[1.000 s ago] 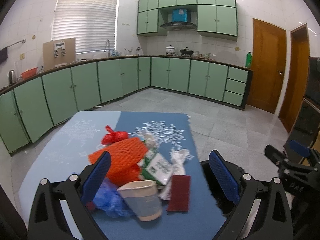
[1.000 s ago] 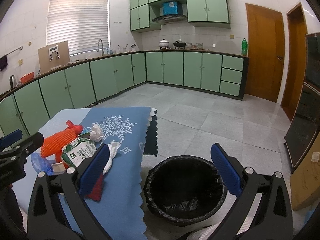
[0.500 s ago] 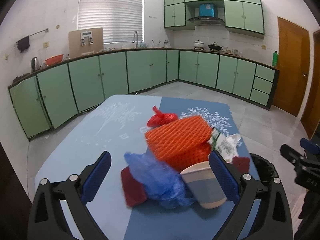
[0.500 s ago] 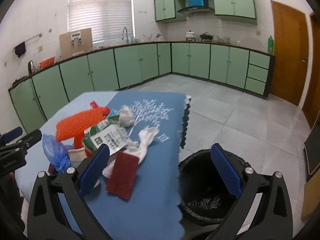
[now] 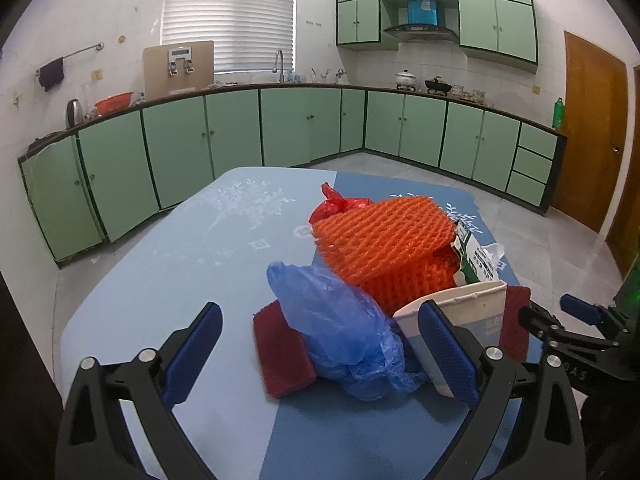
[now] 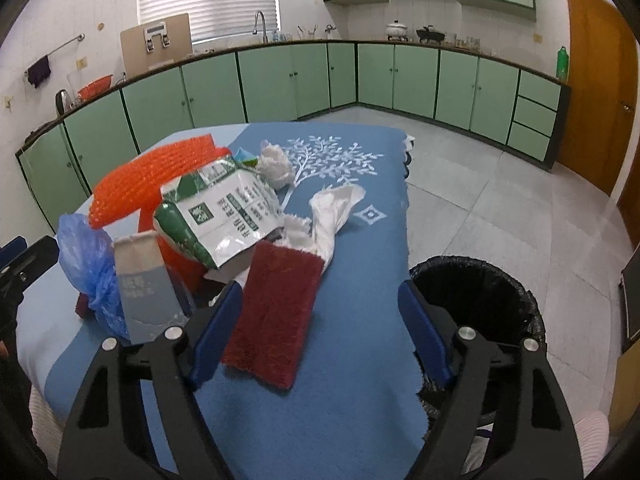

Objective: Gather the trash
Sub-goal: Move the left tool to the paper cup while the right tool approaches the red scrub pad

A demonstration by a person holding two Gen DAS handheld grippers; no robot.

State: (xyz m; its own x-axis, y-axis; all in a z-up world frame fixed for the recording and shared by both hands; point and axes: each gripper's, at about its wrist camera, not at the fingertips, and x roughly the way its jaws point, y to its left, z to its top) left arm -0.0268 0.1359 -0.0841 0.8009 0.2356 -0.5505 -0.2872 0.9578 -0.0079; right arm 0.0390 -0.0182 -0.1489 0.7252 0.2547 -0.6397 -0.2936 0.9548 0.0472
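Observation:
A pile of trash lies on the blue-clothed table [image 6: 360,380]. In it are an orange foam net [image 5: 384,240], a blue plastic bag [image 5: 340,328], a dark red scouring pad [image 5: 280,356], a paper carton [image 5: 464,316], a green-and-white packet [image 6: 224,216] and white tissues [image 6: 336,208]. My left gripper [image 5: 320,354] is open, with the blue bag and pad lying between its fingers, untouched. My right gripper [image 6: 320,336] hovers over a second red scouring pad [image 6: 276,312]. Its jaws are closing, and the pads are clear of the scouring pad.
A bin with a black liner [image 6: 480,300] stands on the floor at the table's right edge. A red plastic bag [image 5: 340,206] lies behind the net. Green cabinets line the far walls, and a wooden door [image 6: 596,80] is at the right. Tiled floor lies beyond the table.
Both grippers have come down and closer to the pile. The left one swung round to the blue-bag side. The right one moved from the bin toward the scouring pad, and its jaws narrowed.

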